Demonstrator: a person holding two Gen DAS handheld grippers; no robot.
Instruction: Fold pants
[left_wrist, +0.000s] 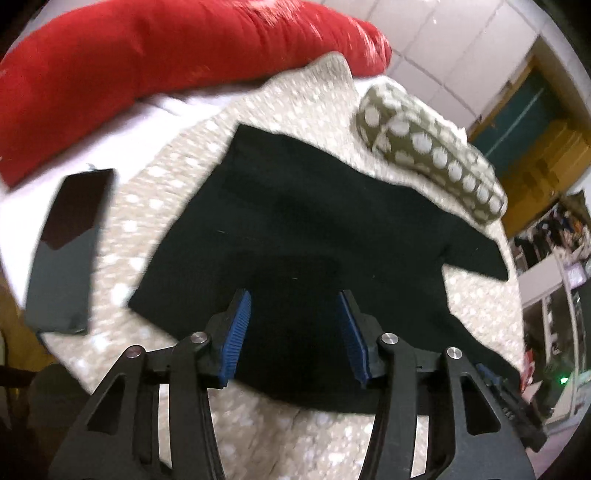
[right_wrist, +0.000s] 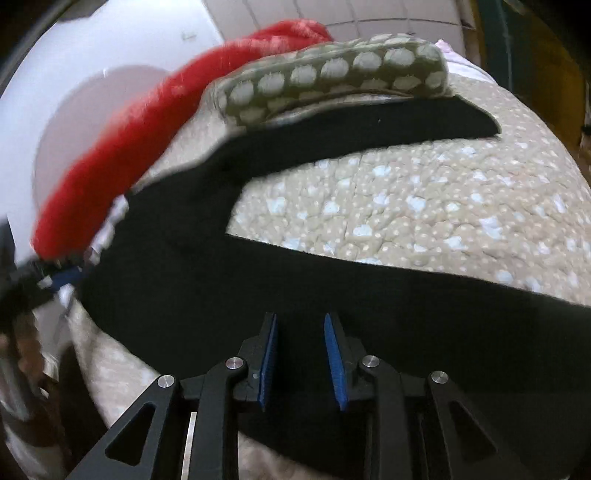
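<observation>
Opening stage of folding, judged from the layout: the black pants (right_wrist: 229, 280) lie spread and unfolded on a bed covered by a beige quilt with pale dots (right_wrist: 424, 206), the two legs splayed in a V with bare quilt between them. A long red cushion (left_wrist: 166, 55) lies along the far side of the bed, and a rolled olive blanket with white polka dots (left_wrist: 424, 144) rests against the farther leg, touching or slightly overlapping its edge. A dark phone-like slab (left_wrist: 66, 251) lies on the bed just beside the waist end. The left tool (left_wrist: 293, 334) hovers over the waistband region with its blue-padded jaws set wide apart, holding nothing; the right tool (right_wrist: 301, 360) is poised over the nearer leg, jaws likewise apart and empty, the gap somewhat narrower. The next move probably calls for each tool to pinch an edge of the nearer leg and carry it across onto the farther one, aligning the seams. The fabric appears thin, matte, limp and nearly wrinkle-free; motion blur obscures finer detail.
</observation>
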